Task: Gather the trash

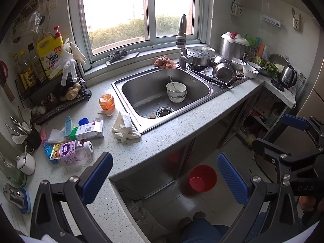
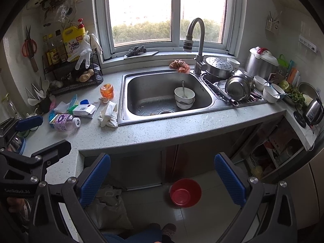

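Observation:
Litter lies on the grey counter left of the sink: crumpled white gloves (image 1: 125,129) (image 2: 108,115), a white and green carton (image 1: 88,132) (image 2: 83,109), a purple-labelled plastic bottle (image 1: 74,151) (image 2: 65,122), a white tissue (image 1: 56,135), blue wrappers (image 1: 48,150) and an orange jar (image 1: 107,102) (image 2: 107,90). A red bin (image 1: 202,177) (image 2: 185,192) stands on the floor below the counter. My left gripper (image 1: 165,179) is open and empty, held above the counter edge. My right gripper (image 2: 162,179) is open and empty, over the floor in front of the cabinet.
The steel sink (image 1: 154,93) (image 2: 154,93) holds stacked bowls (image 1: 176,92) with a spoon. A rag (image 1: 164,62) sits by the faucet (image 1: 182,40). Pots and bowls fill the drainer (image 1: 220,70) at right. A wire rack (image 1: 50,93) with bottles stands at left. A sack (image 2: 109,208) lies on the floor.

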